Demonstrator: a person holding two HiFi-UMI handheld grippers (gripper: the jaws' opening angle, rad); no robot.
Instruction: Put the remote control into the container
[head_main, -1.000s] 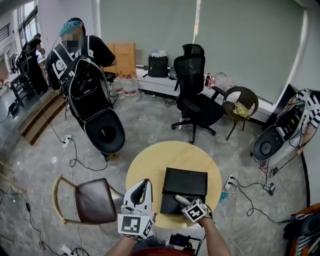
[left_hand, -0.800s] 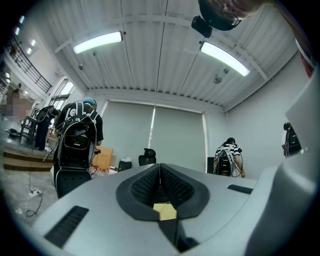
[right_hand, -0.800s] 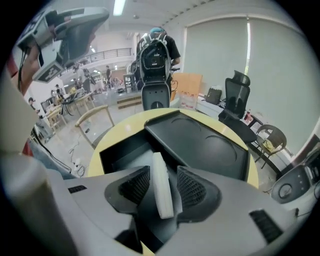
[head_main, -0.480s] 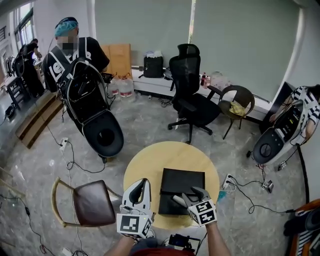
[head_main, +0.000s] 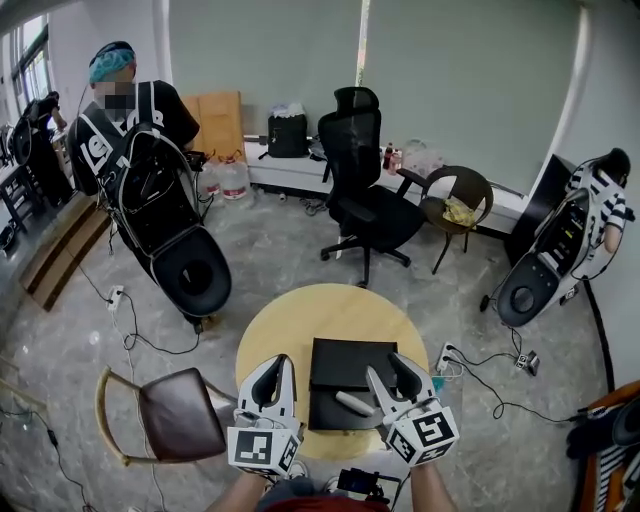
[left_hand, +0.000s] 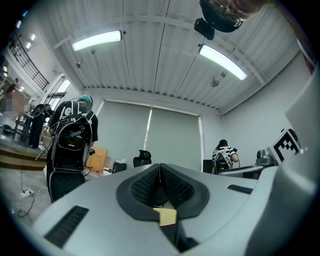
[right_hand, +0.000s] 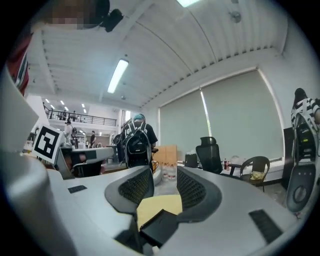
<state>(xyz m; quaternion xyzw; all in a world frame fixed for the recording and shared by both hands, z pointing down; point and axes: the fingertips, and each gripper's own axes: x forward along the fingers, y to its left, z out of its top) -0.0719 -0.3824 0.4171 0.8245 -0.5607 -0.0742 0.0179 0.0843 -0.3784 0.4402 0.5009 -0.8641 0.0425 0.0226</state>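
Note:
A light grey remote control (head_main: 355, 403) lies in the near half of the flat black container (head_main: 330, 352), which sits open on the round yellow table (head_main: 290, 325). My right gripper (head_main: 391, 366) hovers just right of the remote, apart from it, open. In the right gripper view the right gripper (right_hand: 164, 186) shows a clear gap between its pads, with the table (right_hand: 161, 202) and a corner of the container (right_hand: 159, 226) below. My left gripper (head_main: 277, 364) hangs at the container's left side. In the left gripper view the left gripper (left_hand: 160, 176) is shut with nothing in it.
A brown chair (head_main: 180, 415) stands close to the table's left. A black office chair (head_main: 365, 205) is beyond the table. A person with a black backpack rig (head_main: 150, 180) stands far left; another person (head_main: 600, 195) is far right. Cables and a power strip (head_main: 447, 360) lie on the floor.
My right gripper let go of the remote, which now lies in the black container, and drew back toward me with its jaws open. The left gripper has hardly moved.

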